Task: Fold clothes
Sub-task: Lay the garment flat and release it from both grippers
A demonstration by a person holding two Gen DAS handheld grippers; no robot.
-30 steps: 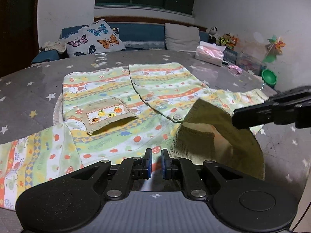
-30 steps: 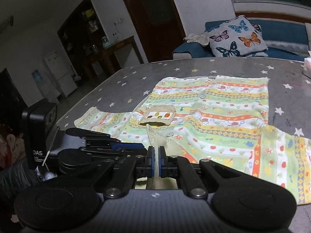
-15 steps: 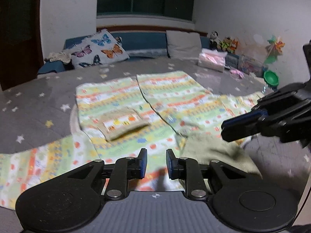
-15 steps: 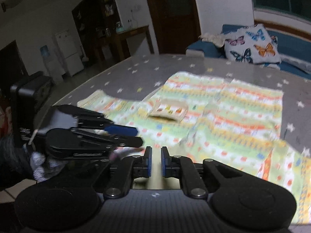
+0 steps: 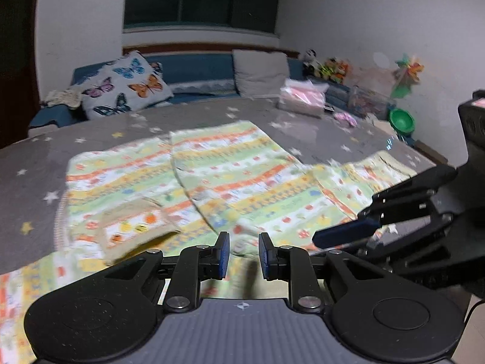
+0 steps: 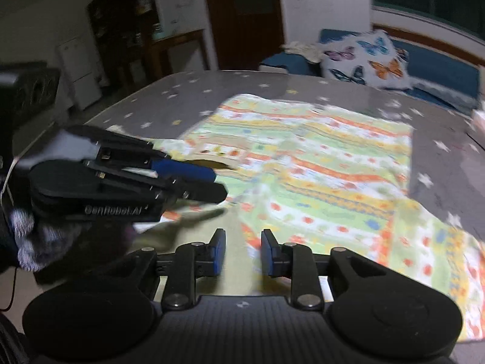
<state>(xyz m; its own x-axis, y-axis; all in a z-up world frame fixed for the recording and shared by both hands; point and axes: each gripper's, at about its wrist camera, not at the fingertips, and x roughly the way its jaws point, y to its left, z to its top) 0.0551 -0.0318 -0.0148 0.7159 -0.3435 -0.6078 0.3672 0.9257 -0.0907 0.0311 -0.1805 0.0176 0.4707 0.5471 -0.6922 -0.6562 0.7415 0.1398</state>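
left gripper [image 5: 243, 254] at bottom centre, jaws apart, empty; right gripper [image 6: 243, 251] likewise released. striped garment [image 5: 218, 179] lay flat mid-frame on starred table [image 5: 36, 157].

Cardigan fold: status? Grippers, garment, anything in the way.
Left gripper open, empty. Right gripper open, empty. Striped cardigan spread on the star-print table, both grippers above its near edge. Nothing on the garment; frames motion-blurred.
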